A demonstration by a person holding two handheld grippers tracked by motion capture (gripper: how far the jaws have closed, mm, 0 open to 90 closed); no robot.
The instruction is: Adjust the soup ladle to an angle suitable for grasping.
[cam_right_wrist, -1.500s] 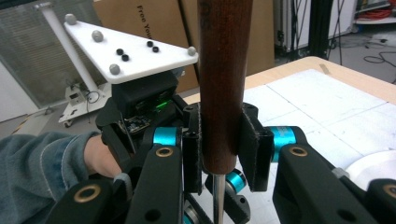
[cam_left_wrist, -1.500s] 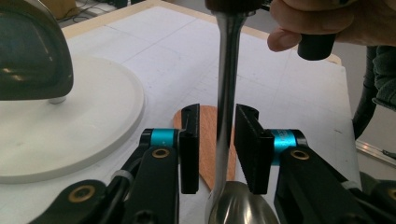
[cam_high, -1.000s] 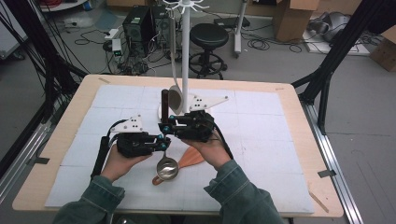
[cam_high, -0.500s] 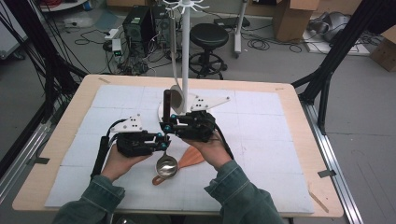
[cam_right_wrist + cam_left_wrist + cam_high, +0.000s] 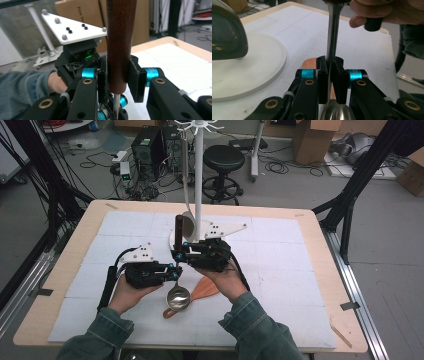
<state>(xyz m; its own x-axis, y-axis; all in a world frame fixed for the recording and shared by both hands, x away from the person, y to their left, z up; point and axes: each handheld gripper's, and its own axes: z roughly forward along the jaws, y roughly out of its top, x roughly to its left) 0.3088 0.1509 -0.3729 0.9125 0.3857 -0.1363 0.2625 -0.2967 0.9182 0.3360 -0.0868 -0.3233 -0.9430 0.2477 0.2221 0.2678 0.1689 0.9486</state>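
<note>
Wooden at the top and shiny metal below, the ladle point(image 5: 178, 270) stands almost straight up over the white mat, near the middle of the table point(image 5: 310, 270). Its brown handle points up and its round bowl hangs down, just above an orange spatula point(image 5: 200, 292). The right gripper point(image 5: 117, 75) squeezes the wooden handle. The left gripper point(image 5: 331, 75) squeezes the thin metal stem lower down. A white stand point(image 5: 198, 180) rises just behind them.

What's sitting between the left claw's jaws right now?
The ladle's thin steel shank: in the left gripper view the left claw is shut on it, just above the bowl.
</note>
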